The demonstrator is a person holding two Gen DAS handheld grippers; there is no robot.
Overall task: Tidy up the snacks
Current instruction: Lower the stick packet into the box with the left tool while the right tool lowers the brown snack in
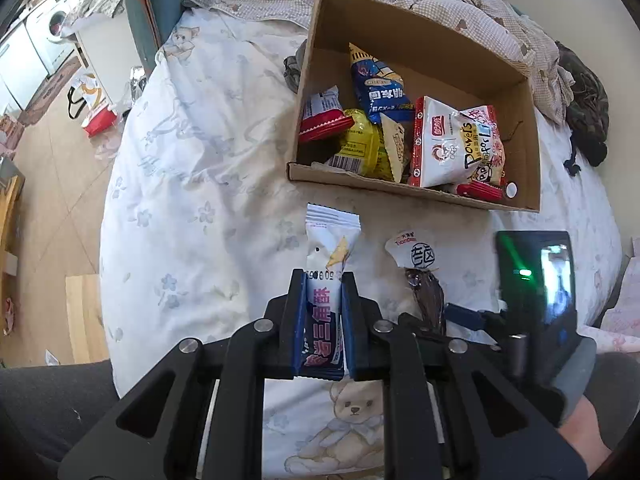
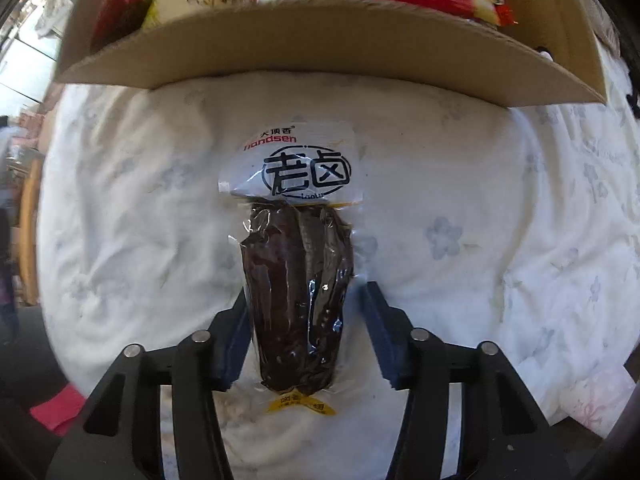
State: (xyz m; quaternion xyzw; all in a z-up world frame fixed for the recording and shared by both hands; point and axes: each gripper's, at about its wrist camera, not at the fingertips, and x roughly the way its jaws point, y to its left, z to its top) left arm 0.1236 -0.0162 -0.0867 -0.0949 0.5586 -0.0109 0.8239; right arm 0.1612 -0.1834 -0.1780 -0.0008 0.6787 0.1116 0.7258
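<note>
the left gripper (image 1: 323,320) pinches a white snack packet (image 1: 326,280) above the bed (image 1: 192,152). the right gripper (image 2: 304,336), half spread, straddles the dark vacuum pack (image 2: 298,280) before the cardboard box (image 2: 320,44); its slick film could slip out.

Look at the white and red bag (image 1: 448,148) in the cardboard box (image 1: 534,148), right of centre in the left wrist view: you read "Povels" in dark letters running up its front. The blue bag (image 1: 380,84) above it carries white Chinese characters, too warped to make out. Lower centre, the white snack bar (image 1: 326,280) shows pink characters "三角酥" and digits "09" on its seam. In the right wrist view, centre frame, the vacuum-packed dark snack (image 2: 298,292) has a white header with "老卤" in a black oval, red lettering ending "ndsen" above it, and small characters "天顶香".
</note>
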